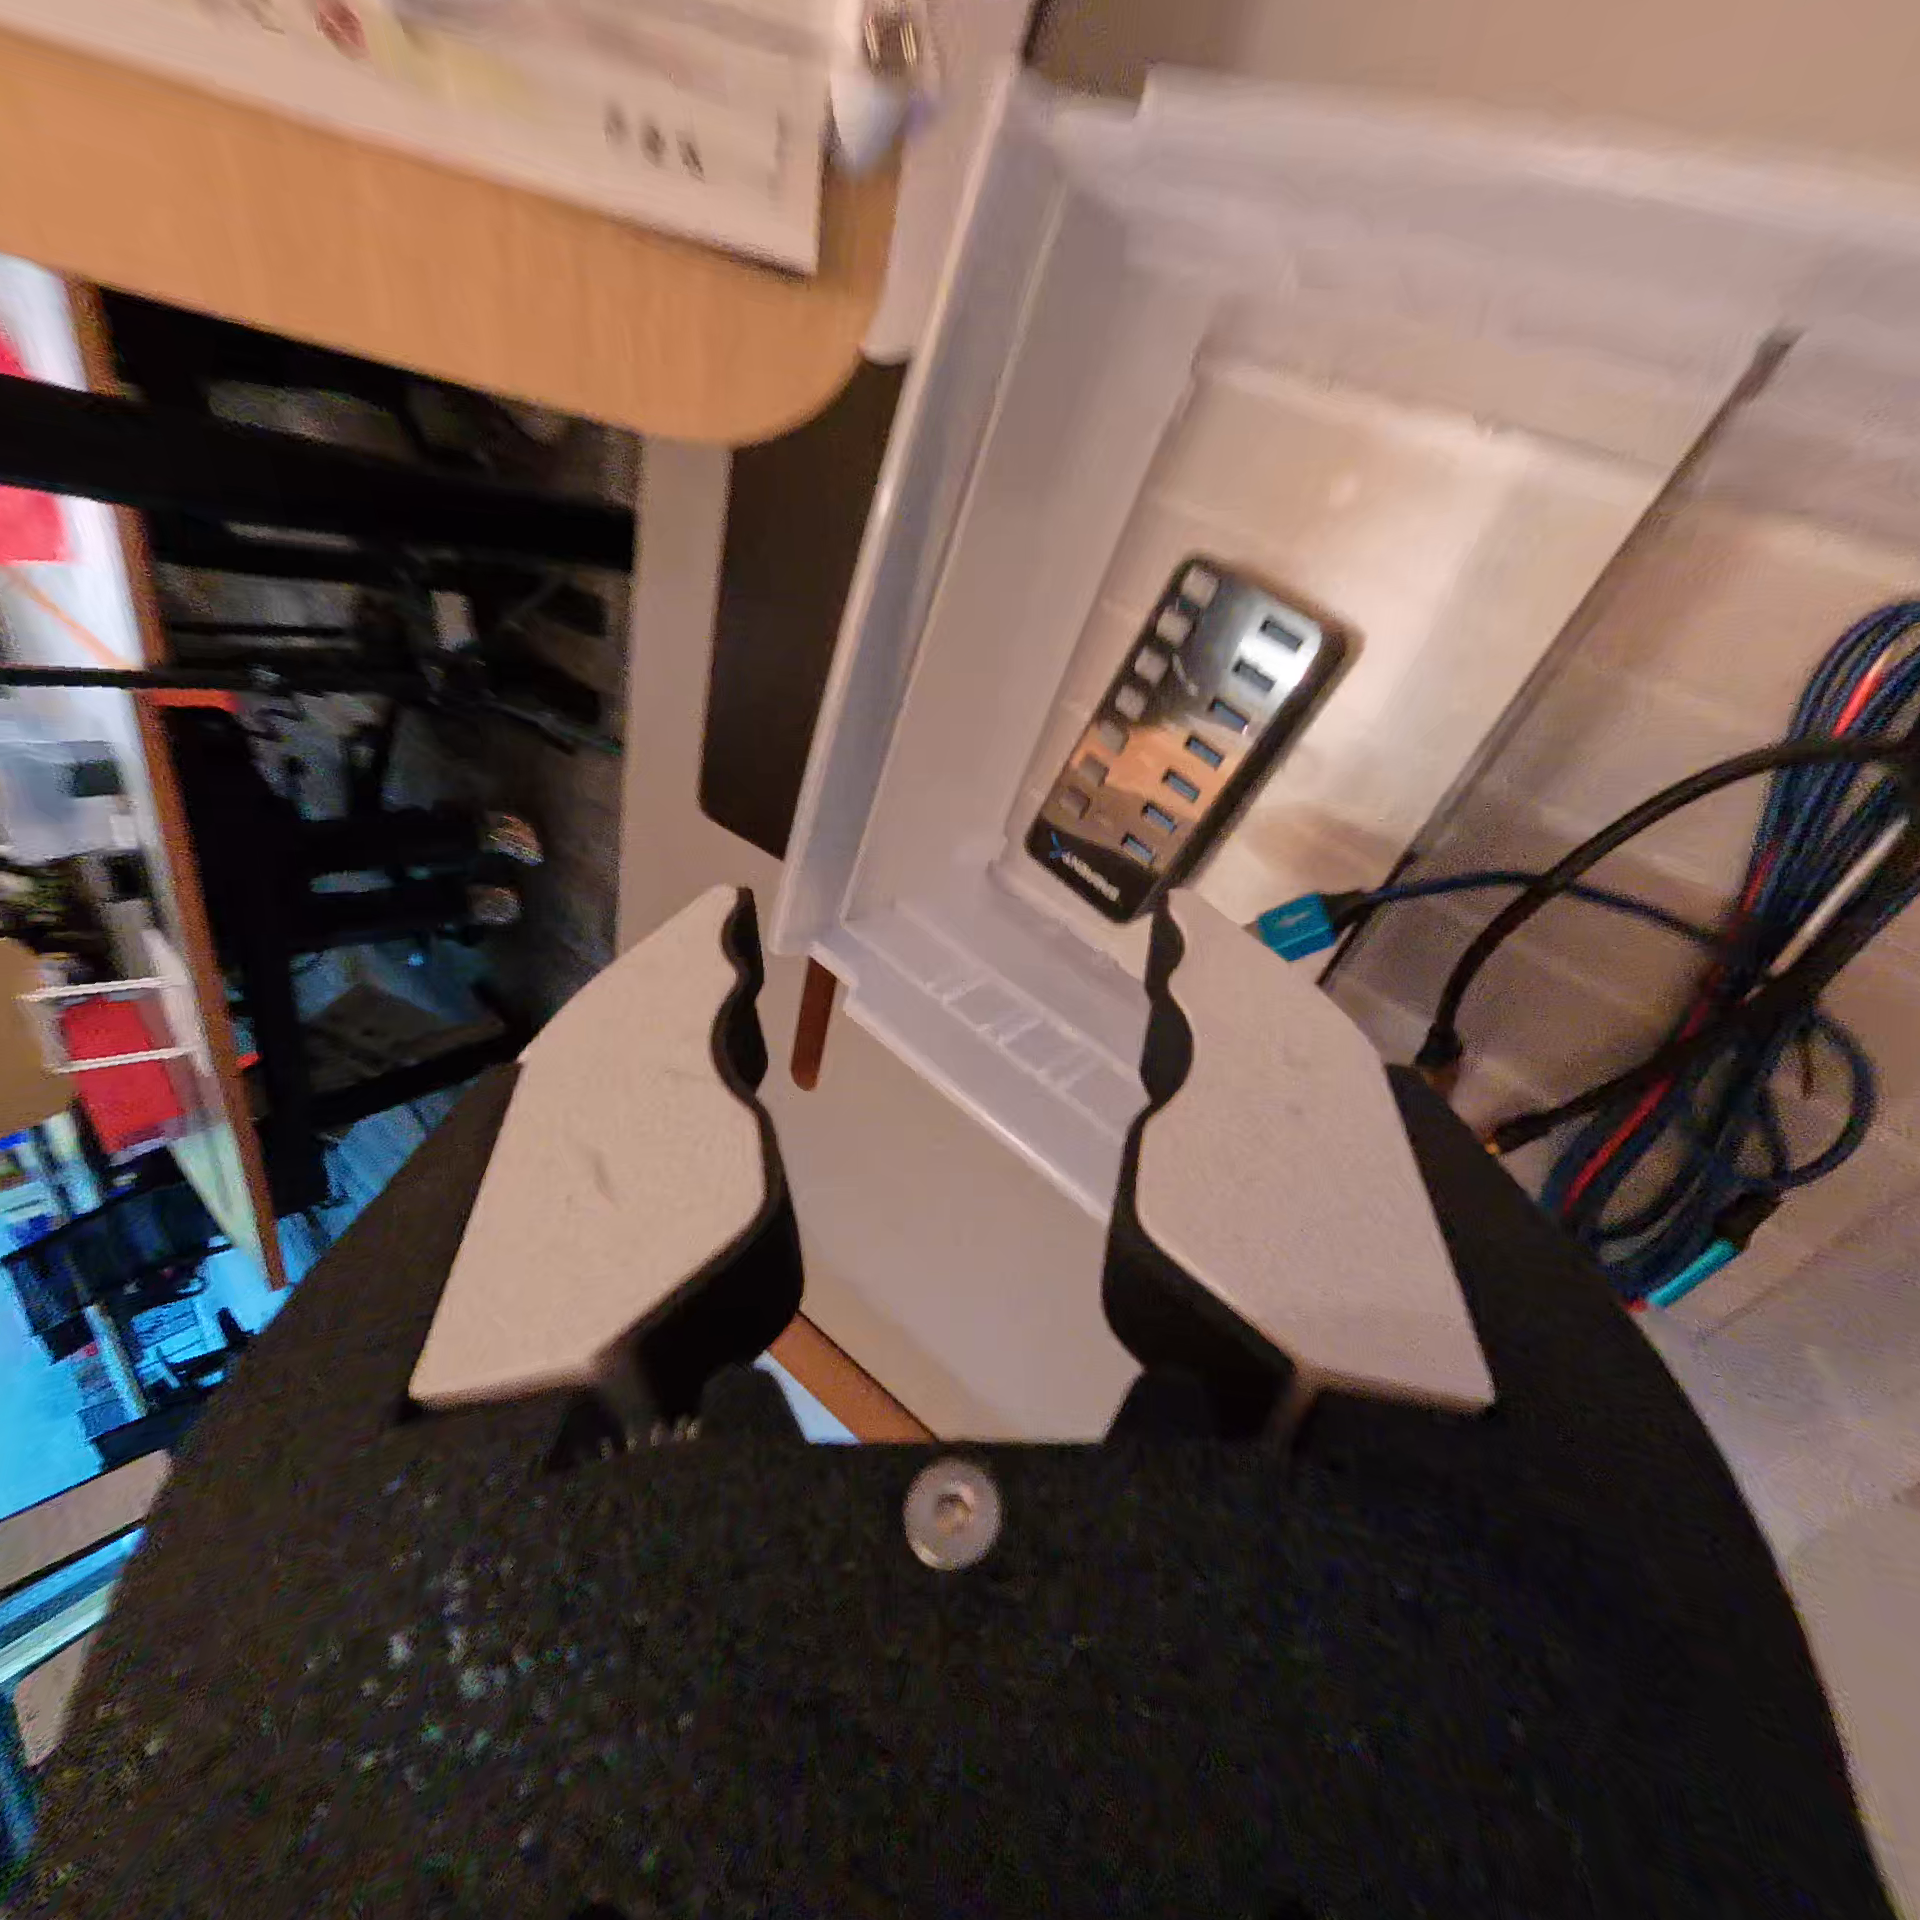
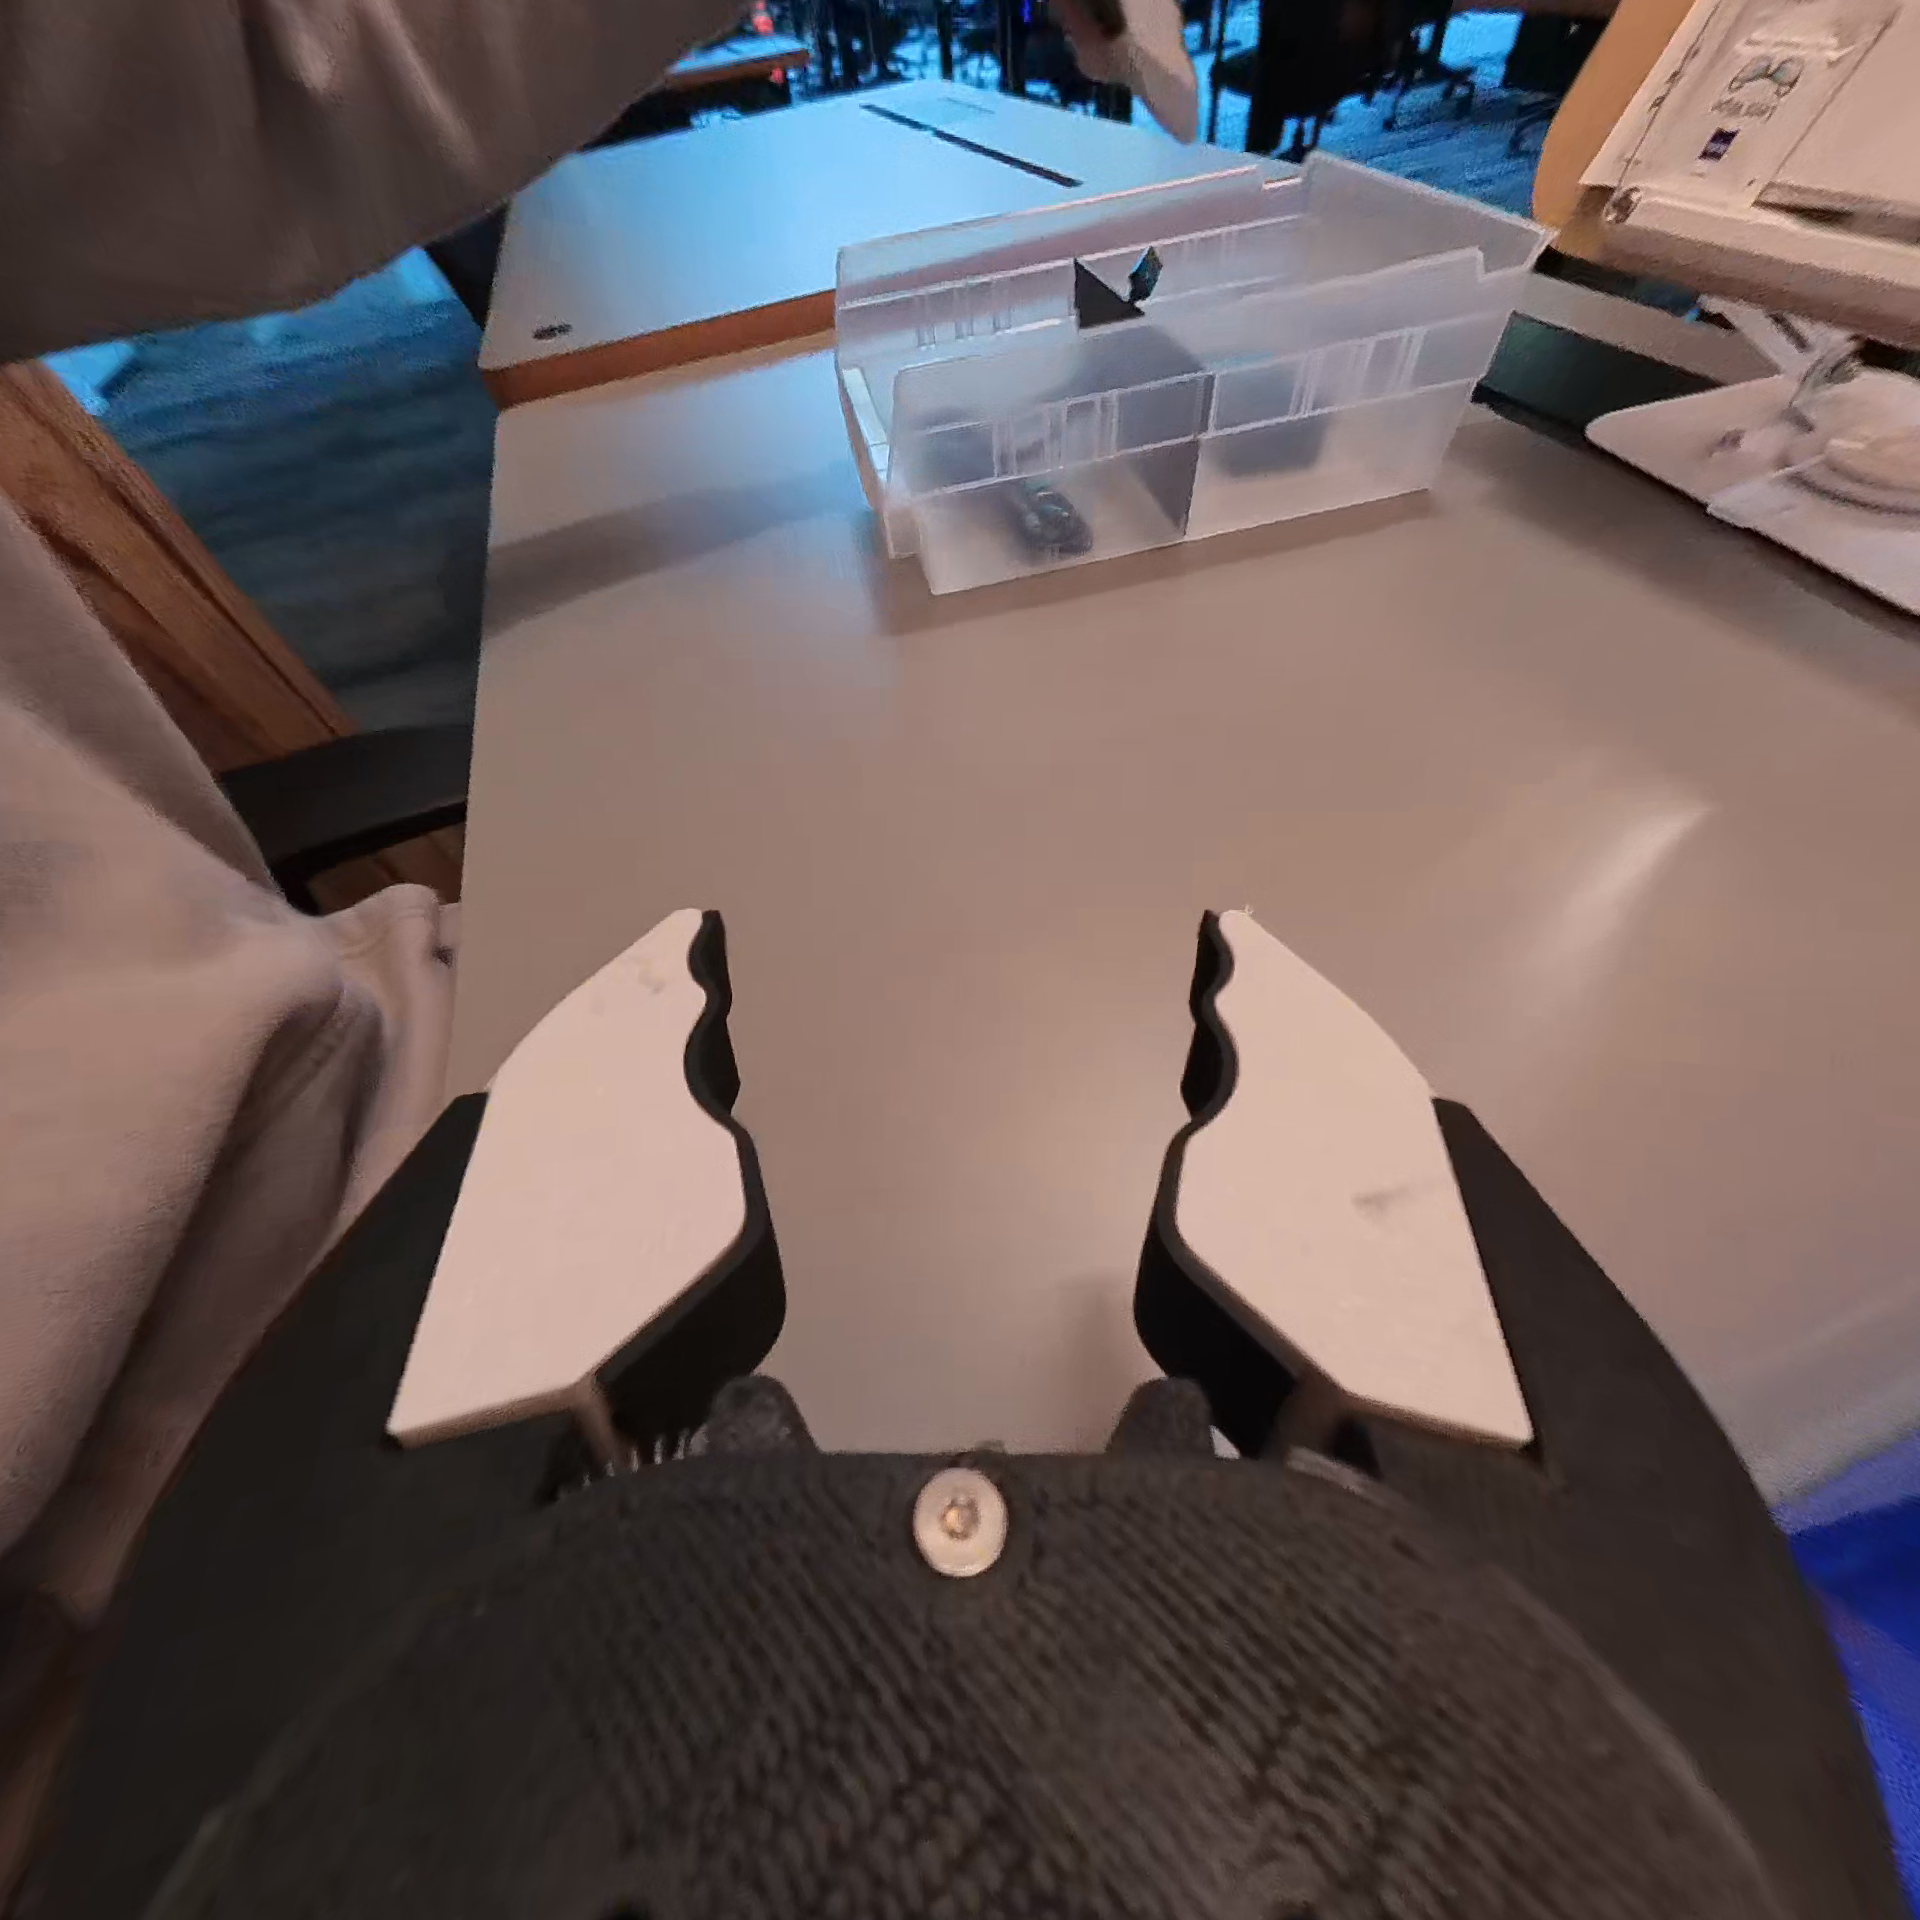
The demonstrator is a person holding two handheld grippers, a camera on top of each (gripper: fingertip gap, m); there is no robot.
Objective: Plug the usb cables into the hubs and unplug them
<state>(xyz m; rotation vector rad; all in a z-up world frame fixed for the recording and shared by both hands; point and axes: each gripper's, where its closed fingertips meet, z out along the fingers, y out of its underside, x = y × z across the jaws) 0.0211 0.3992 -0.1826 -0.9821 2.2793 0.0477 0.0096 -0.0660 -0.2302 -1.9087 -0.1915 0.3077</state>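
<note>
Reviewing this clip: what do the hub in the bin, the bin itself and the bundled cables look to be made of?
The black multi-port USB hub seems glossy plastic or polished metal: its face mirrors the light. The frosted translucent bin around it looks like moulded plastic, with ribbed walls that let light through. The bundled blue and red USB cables look braided, though blur leaves that uncertain; one loose plug has a blue shell.

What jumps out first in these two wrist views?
In the left wrist view, the glossy black USB hub with its row of blue ports lies in the translucent white bin, just beyond the open left gripper. To its right sits a tangle of blue, red and black cables, one blue plug lying loose near the hub. The right gripper is open over bare grey table, well short of the bin.
</note>
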